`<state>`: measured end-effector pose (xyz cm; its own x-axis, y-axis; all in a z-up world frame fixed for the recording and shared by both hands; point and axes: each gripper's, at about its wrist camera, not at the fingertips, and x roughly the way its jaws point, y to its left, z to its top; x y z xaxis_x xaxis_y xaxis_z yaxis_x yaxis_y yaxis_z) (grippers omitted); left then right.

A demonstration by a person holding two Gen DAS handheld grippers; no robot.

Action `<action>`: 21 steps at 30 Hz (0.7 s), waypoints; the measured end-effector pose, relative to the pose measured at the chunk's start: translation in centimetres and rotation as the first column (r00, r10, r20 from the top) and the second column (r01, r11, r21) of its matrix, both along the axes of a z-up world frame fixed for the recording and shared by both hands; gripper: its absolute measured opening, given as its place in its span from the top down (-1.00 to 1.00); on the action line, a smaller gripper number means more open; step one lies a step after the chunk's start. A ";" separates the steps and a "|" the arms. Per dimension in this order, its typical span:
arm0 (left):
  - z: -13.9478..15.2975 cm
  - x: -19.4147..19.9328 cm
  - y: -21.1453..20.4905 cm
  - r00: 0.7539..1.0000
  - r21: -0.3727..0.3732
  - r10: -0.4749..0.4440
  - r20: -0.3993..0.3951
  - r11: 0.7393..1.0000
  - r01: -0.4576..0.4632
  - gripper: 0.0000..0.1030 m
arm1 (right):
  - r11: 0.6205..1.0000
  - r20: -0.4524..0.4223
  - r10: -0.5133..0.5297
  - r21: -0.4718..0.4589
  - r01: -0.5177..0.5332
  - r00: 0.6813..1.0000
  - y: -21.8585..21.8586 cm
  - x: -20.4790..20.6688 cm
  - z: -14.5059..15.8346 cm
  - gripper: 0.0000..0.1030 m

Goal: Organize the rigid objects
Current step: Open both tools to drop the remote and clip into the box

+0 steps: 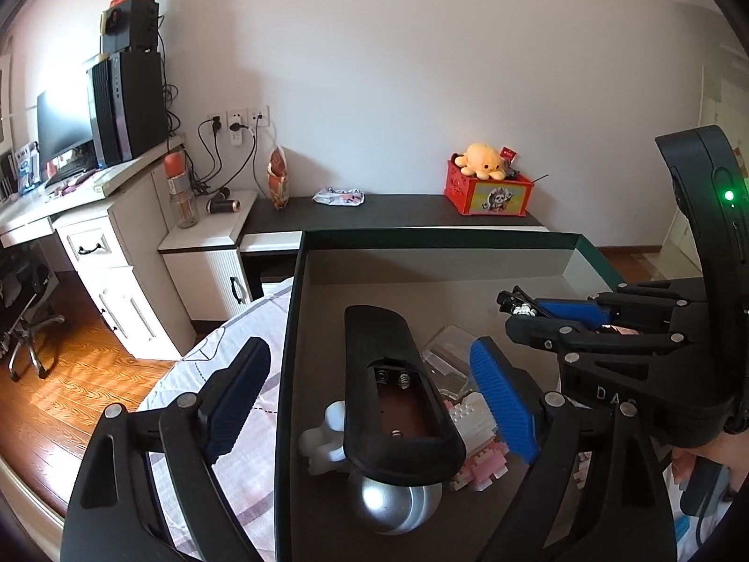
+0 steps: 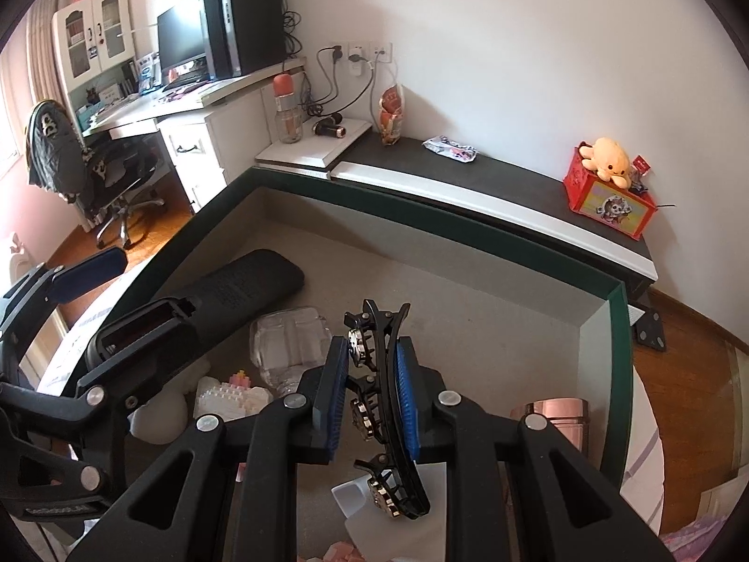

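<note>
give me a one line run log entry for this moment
left claw: open over remote in box | right claw: shut on hair clip above box

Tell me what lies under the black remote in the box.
Under the black remote lie a silver ball, a white figure and pink-and-white bricks. The remote covers the ball's top and whatever lies beneath its middle.

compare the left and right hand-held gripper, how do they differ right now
The left hand-held gripper stands wide open; the right hand-held gripper is shut on a black hair clip. The left one's fingers straddle the black remote without pressing it, while the right one's pads pinch the clip. The remote rests on other items; the clip is held up. Both hang over the dark-rimmed box and have blue pads.
</note>
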<state>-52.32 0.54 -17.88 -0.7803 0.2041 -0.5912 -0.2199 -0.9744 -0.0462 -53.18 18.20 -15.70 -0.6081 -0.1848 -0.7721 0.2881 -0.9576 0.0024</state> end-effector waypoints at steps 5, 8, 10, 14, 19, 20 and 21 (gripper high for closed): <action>0.0 0.0 -0.3 1.000 0.013 0.006 -0.002 1.000 -0.006 -0.79 | 1.000 -0.014 -0.021 -0.007 0.021 1.000 0.2 0.1 0.1 0.32; -0.1 0.1 -0.2 1.000 -0.001 0.009 -0.004 1.000 -0.009 -0.82 | 0.999 -0.033 -0.034 -0.011 0.034 0.999 0.3 0.4 0.3 0.21; -0.2 0.2 -0.2 1.000 -0.005 0.009 -0.007 1.000 -0.009 -0.83 | 0.999 -0.067 -0.048 -0.024 0.047 0.997 0.5 0.8 0.6 0.20; -0.2 0.7 -0.5 0.999 -0.006 0.035 -0.013 0.999 -0.035 -0.85 | 0.995 -0.135 -0.089 -0.064 0.081 0.987 1.3 2.0 1.6 -0.08; 0.5 4.0 -1.7 0.995 -0.007 0.097 -0.018 0.995 -0.097 -0.87 | 0.994 -0.152 -0.086 -0.078 0.075 0.985 1.6 5.4 2.8 -0.43; 1.1 5.3 -1.9 0.994 0.001 0.104 -0.036 0.995 -0.104 -0.90 | 0.993 -0.159 -0.090 -0.088 0.076 0.983 1.8 6.5 3.3 -0.50; 1.7 6.5 -2.0 0.993 0.002 0.107 -0.053 0.994 -0.107 -0.95 | 0.993 -0.171 -0.090 -0.097 0.074 0.981 1.9 7.5 3.7 -0.57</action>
<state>-45.85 -1.49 -16.13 -0.8279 0.1173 -0.5484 -0.1168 -0.9925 -0.0361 -45.64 20.07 -12.04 -0.7479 -0.1927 -0.6352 0.2125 -0.9761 0.0459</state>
